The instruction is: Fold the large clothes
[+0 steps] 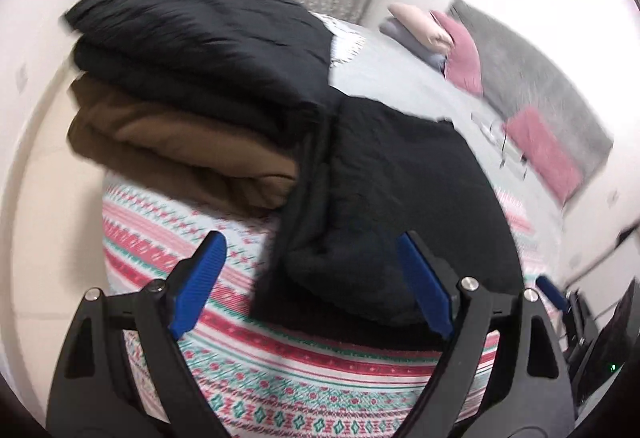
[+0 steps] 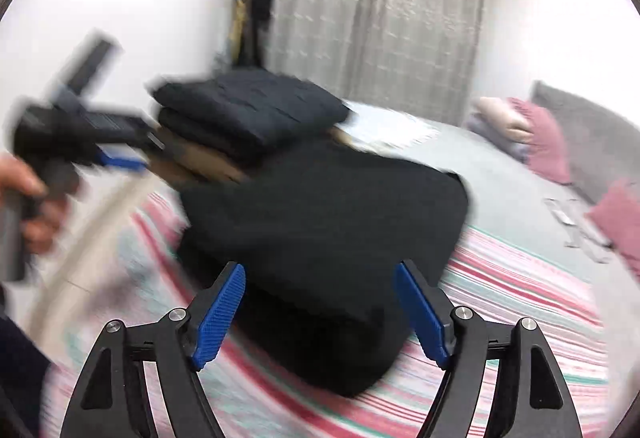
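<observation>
A folded black garment (image 1: 392, 198) lies on the patterned bedspread (image 1: 280, 378); it also shows in the right wrist view (image 2: 320, 226). Behind it to the left is a stack: a folded dark garment (image 1: 200, 50) on a folded brown one (image 1: 172, 150); the stack also shows in the right wrist view (image 2: 248, 110). My left gripper (image 1: 308, 262) is open and empty, just in front of the black garment's near left corner. My right gripper (image 2: 320, 290) is open and empty at the garment's near edge. The left gripper also shows, blurred, at the left of the right wrist view (image 2: 120, 158).
Pink pillows (image 1: 464, 54) and a grey headboard (image 1: 532, 78) stand at the far right of the bed. Curtains (image 2: 376, 18) hang at the back. Small white items (image 2: 572, 222) lie on the grey sheet. Dark equipment (image 1: 592, 326) stands at the right edge.
</observation>
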{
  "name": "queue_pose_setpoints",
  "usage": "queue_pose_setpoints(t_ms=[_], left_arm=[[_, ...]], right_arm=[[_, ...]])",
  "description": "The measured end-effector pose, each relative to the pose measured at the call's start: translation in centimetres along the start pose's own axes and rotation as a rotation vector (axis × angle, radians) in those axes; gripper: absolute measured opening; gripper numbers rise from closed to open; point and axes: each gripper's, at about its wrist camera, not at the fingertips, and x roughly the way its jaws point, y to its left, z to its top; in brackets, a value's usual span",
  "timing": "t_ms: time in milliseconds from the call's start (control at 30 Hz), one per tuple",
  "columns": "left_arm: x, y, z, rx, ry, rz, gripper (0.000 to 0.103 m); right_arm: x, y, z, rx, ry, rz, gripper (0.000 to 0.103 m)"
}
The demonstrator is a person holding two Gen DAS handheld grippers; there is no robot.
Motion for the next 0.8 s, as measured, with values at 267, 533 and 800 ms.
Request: queue_pose_setpoints(t_ms=[267,533,800], left_arm=[[4.6,-3.4,-0.4,0.129,0.076,0.145,0.067],[6.5,-3.6,-1.6,0.175,0.131,0.187,0.064],[6.9,-3.1,-1.9,0.161,0.150,0.168,0.065]], right_arm=[[4.4,3.4,-1.9,-0.295,0.014,-0.181,0.037],[8.3,5.3,-4.6,-0.511,0.154,-0.222,0.029],[6.7,2.8,-4.2,-0.408,0.185,-0.069,0.054]])
